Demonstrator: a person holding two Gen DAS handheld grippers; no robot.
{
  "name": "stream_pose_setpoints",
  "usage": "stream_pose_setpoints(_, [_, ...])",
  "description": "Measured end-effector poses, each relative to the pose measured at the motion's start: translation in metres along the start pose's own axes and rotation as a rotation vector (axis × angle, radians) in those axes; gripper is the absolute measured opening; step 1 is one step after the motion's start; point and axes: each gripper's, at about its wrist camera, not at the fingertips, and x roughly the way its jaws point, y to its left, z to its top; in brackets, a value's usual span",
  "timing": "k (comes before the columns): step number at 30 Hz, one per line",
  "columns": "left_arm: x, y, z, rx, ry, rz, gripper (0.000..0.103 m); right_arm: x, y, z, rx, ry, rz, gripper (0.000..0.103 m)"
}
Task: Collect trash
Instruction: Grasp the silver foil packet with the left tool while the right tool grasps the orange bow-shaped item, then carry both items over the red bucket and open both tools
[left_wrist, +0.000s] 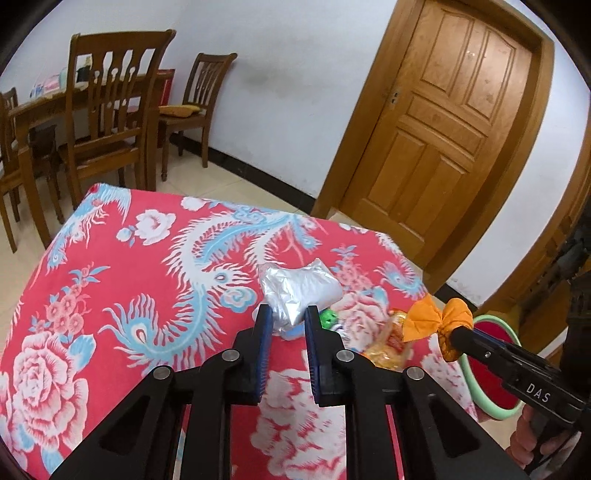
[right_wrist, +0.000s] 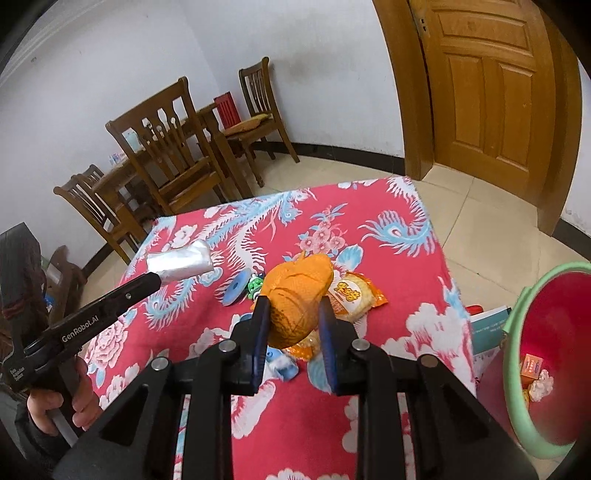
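Note:
My left gripper (left_wrist: 287, 314) is shut on a crumpled silver foil wrapper (left_wrist: 295, 286) and holds it above the red floral table; the wrapper also shows in the right wrist view (right_wrist: 181, 263). My right gripper (right_wrist: 292, 308) is shut on a crumpled orange paper ball (right_wrist: 297, 295), also seen in the left wrist view (left_wrist: 439, 319), above the table. A yellow snack packet (right_wrist: 354, 295), a green toy (right_wrist: 255, 285) and a blue disc (right_wrist: 236, 290) lie on the cloth below. A red bin with a green rim (right_wrist: 515, 376) stands at the right.
The table with the red phoenix cloth (left_wrist: 129, 295) fills the foreground. Wooden chairs (left_wrist: 110, 110) and a dining table stand behind it on the left. A wooden door (left_wrist: 450, 122) is at the back right. The bin holds a small box (right_wrist: 532, 365).

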Motion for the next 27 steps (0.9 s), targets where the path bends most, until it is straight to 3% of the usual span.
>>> stream_pose_setpoints(13, [-0.029,-0.046,-0.011,0.056,-0.026,-0.048,0.017,-0.063,-0.019,-0.013,0.045,-0.083,0.000,0.028])
stream_pose_setpoints(27, [-0.038,-0.115,-0.022,0.145,-0.020,-0.145,0.017,-0.123,-0.064,-0.033,0.126,-0.164,-0.069,0.028])
